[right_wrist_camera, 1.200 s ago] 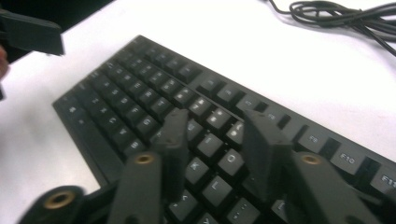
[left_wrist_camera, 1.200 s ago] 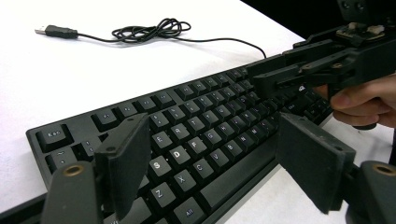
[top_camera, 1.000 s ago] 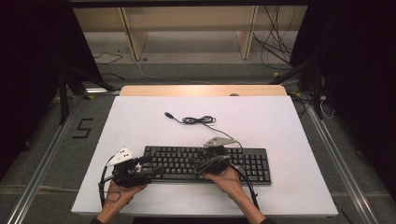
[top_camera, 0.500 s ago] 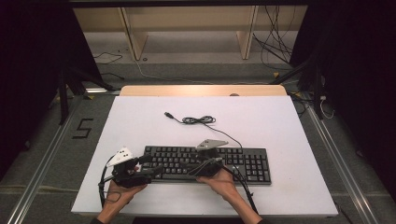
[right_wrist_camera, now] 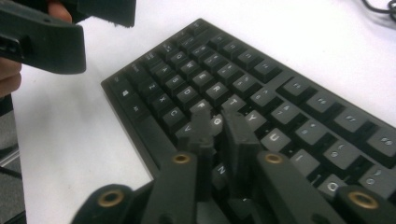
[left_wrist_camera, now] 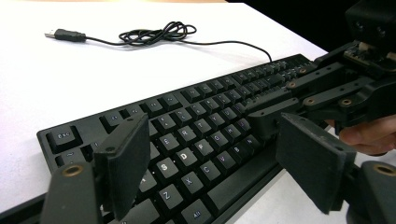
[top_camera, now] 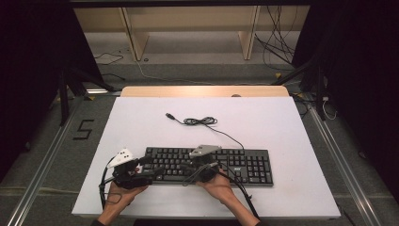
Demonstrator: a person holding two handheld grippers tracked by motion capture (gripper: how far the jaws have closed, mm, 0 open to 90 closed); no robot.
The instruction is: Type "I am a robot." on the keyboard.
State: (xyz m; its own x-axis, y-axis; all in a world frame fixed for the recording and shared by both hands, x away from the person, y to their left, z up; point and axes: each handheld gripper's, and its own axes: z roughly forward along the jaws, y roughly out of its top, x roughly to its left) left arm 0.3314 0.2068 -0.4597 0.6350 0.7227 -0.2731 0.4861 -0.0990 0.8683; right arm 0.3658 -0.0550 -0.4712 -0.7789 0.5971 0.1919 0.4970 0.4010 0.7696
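I have a black plastic full-size keyboard point(top_camera: 209, 165) lying flat on the white worktop point(top_camera: 282, 127), near the front edge and a little left of centre. Its long axis runs left to right across the worktop, with the key legends facing me and the number pad at the right end. From the back edge a thin black cable point(top_camera: 202, 121) trails away into a loose coil and ends in a USB plug point(left_wrist_camera: 63, 34) well apart from the board.

My left tongs point(left_wrist_camera: 219, 158) stand wide above the left-hand letter keys and front edge, gripping nothing. My right tongs point(right_wrist_camera: 219, 126) have just been closing and now stand narrow, the 2 jaws nearly together with nothing between them, tips down over the middle letter keys; I cannot tell if they touch a key.

I judge the keyboard light but rigid, so it should slide or lift as 1 piece. The keycaps are smooth, sprung and give under pressure, which makes them a poor place to grip. I would take the case by its front and back edges, or by a short end. The cable is limp and will drag behind.
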